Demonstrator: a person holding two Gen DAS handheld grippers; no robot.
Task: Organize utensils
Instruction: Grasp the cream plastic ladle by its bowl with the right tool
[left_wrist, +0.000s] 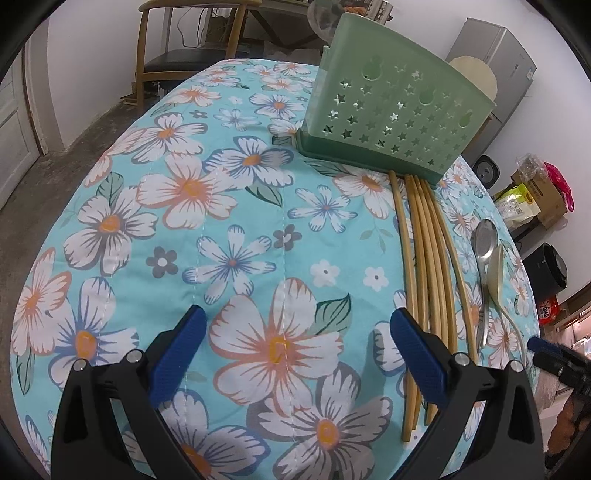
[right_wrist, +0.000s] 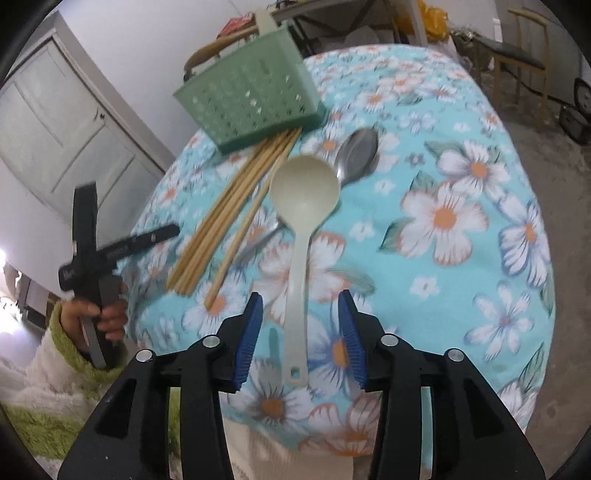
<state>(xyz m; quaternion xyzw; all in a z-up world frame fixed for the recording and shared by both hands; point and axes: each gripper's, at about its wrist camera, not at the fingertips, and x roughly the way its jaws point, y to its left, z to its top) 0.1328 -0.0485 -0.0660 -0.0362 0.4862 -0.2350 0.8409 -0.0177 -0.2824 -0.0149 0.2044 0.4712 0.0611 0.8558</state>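
Released right tool (right_wrist: 301, 306) straddles cream ladle (right_wrist: 301, 206); left tool (left_wrist: 295, 325) released; green basket (right_wrist: 247, 99) holds nothing visible.

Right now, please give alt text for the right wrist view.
The open right gripper straddles a cream ladle's handle on a floral cloth. Beyond lie chopsticks, a metal spoon and a green basket.

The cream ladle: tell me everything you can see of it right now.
The ladle looks like pale cream plastic: a round, deep bowl facing up and a long flat handle ending in a hanging hole. It lies flat on the floral cloth, bowl toward the green basket. Its bowl overlaps the metal spoon; chopsticks lie beside it. The handle sits between the right gripper pads, which stand clear of it.
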